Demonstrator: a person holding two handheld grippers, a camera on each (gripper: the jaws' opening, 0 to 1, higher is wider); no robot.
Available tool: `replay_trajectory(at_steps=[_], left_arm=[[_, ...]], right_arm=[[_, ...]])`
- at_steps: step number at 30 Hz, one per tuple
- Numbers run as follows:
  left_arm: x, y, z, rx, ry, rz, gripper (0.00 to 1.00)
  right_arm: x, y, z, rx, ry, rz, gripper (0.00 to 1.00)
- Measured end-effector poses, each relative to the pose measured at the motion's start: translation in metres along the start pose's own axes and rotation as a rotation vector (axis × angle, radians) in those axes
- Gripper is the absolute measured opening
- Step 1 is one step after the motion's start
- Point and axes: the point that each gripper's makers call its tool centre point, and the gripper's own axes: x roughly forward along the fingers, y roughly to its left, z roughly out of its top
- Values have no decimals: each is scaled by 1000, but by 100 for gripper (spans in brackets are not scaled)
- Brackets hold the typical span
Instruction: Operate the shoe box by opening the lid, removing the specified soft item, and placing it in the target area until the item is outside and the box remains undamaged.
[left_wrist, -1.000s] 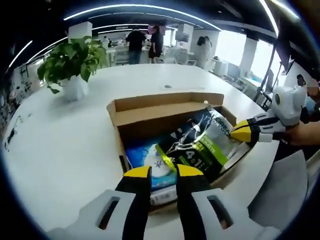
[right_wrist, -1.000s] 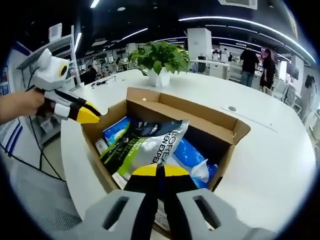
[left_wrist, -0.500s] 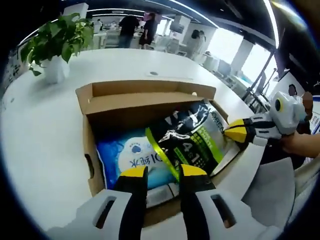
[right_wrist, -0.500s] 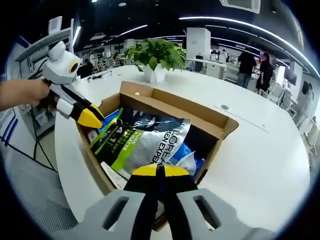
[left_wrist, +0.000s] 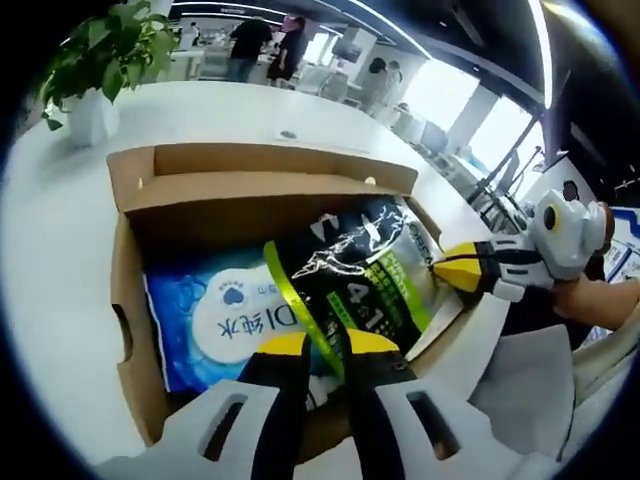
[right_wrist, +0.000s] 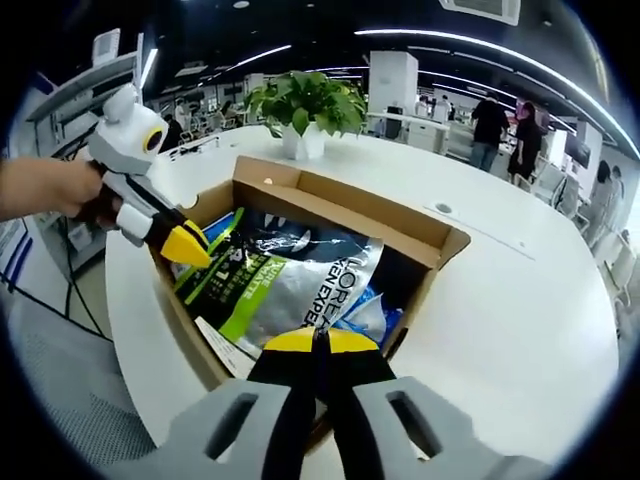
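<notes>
**Q:** Where do things stand?

**Me:** Shoe box (left_wrist: 140, 300) lies open on the white table (right_wrist: 520, 330), flaps up. Inside: a black-and-green soft pouch (left_wrist: 365, 275) lying tilted over a blue-and-white pack (left_wrist: 225, 325). The pouch is my guess for the item to take out; it is not yet out of the box.

**Q:** Your tongs?

**Me:** My left gripper (left_wrist: 318, 345) sits at the pouch's near edge, jaws nearly together with the yellow-green strip between the tips. Pinching it, I judge, though I can't be sure the grip is firm. My right gripper (right_wrist: 318, 342) has its jaws pressed together at the pouch's other end; whether film is caught between them I cannot tell. In the left gripper view its yellow tips meet the pouch by the box's side wall.

**Q:** How to do the lift well?

**Me:** Get a real bite of film, not just the strip. Raise both ends evenly, straight up past the cardboard walls, without dragging on the flaps. Watch the blue pack doesn't ride up with it. Potted plant (right_wrist: 305, 110) stands well apart, so there is open table to set down on.
</notes>
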Motion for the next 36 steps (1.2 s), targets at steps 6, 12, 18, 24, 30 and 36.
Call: replay_trajectory(at_steps=[6, 12, 18, 24, 30, 36], left_arm=[[-4, -1, 6, -25, -24, -5, 0], [-3, -3, 7, 6, -16, 17, 0], [-6, -5, 12, 25, -19, 36, 0], [-12, -9, 22, 36, -36, 51, 0], [-15, -16, 32, 50, -39, 57, 0], [-17, -28, 42, 58, -39, 55, 0]], right_arm=[[-2, 0, 2, 40, -7, 2, 0], [-3, 1, 4, 81, -19, 6, 0], [-9, 2, 12, 90, -43, 11, 0], [-15, 0, 21, 125, -60, 12, 0], [-24, -5, 27, 143, -73, 7, 0], [-33, -13, 31, 159, -78, 1, 0]])
